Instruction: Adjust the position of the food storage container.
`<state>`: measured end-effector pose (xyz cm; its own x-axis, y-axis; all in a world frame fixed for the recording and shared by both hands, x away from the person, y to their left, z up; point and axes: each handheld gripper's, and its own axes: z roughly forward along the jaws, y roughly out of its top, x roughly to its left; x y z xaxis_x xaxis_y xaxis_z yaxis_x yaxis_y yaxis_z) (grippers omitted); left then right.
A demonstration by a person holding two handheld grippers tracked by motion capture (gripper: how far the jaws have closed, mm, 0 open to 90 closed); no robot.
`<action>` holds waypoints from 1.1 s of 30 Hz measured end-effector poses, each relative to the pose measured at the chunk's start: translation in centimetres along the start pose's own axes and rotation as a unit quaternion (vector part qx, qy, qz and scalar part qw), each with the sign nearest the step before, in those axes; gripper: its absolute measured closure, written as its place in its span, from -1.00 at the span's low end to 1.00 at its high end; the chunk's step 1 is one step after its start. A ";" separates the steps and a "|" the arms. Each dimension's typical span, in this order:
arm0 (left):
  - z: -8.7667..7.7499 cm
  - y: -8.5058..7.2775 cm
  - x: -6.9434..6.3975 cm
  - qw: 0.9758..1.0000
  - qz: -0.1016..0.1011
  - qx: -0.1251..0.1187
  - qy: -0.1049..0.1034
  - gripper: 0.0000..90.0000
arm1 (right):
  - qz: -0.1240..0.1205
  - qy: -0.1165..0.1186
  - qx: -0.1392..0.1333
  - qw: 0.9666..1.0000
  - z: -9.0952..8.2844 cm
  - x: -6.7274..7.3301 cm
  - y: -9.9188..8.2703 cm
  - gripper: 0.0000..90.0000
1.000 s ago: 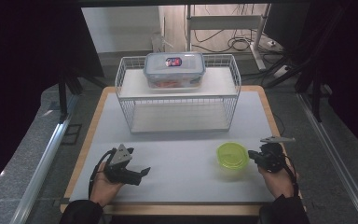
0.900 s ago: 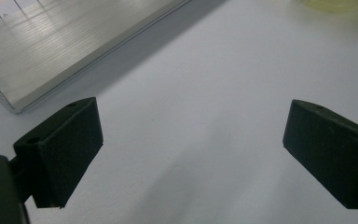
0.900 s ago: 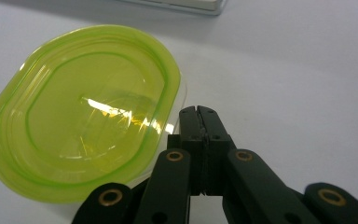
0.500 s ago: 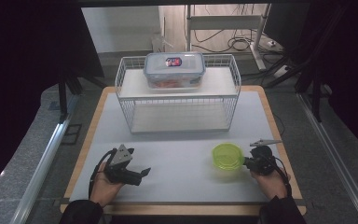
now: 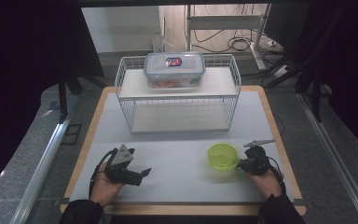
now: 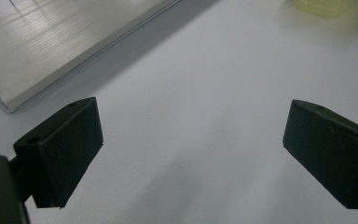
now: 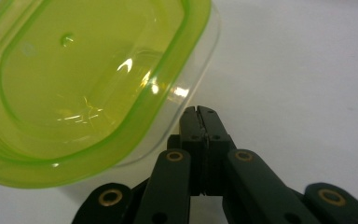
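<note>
We see the small round clear plastic container with a lime-green lid [image 5: 223,156] on the white surface [image 5: 177,154], near right. Right gripper [image 7: 199,114]: fingers pressed together, empty, just beside its rim. Left gripper [image 6: 191,154]: fingers spread. We judge it light, stiff, slippery; best pinched at the rim

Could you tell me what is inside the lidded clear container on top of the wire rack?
Through the clear container's wall, something reddish-orange shows low inside. Its lid and a dark label cover the rest, so the contents cannot be identified.
</note>
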<state>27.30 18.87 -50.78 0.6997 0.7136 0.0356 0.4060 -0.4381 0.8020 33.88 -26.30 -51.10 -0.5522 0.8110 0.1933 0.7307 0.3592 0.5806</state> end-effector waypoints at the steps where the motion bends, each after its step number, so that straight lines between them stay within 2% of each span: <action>1: 0.0 0.0 0.0 1.000 0.000 0.000 0.000 -0.89 | -0.001 0.000 0.000 1.000 0.1 0.1 0.0 1.00; 6: 0.1 0.0 0.1 1.000 -0.003 0.001 -0.001 -0.89 | -0.007 0.009 0.001 1.000 0.7 0.7 0.4 1.00; 16: 0.1 0.0 0.1 1.000 -0.004 0.004 0.000 -0.89 | -0.032 0.034 0.007 0.999 2.5 3.0 1.8 1.00; 27: 0.1 -0.1 0.1 1.000 -0.004 0.005 0.001 -0.89 | -0.072 0.069 0.020 0.995 4.9 6.7 3.5 1.00; 33: 0.0 -0.1 0.1 1.000 -0.004 0.005 -0.001 -0.89 | -0.091 0.075 0.027 0.993 5.8 8.2 3.9 1.00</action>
<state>27.37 18.96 -50.86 0.6974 0.7162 0.0279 0.4177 -0.4377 0.7962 34.58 -15.61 -51.80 -0.7277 0.6536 0.2079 0.6317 0.5206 0.5744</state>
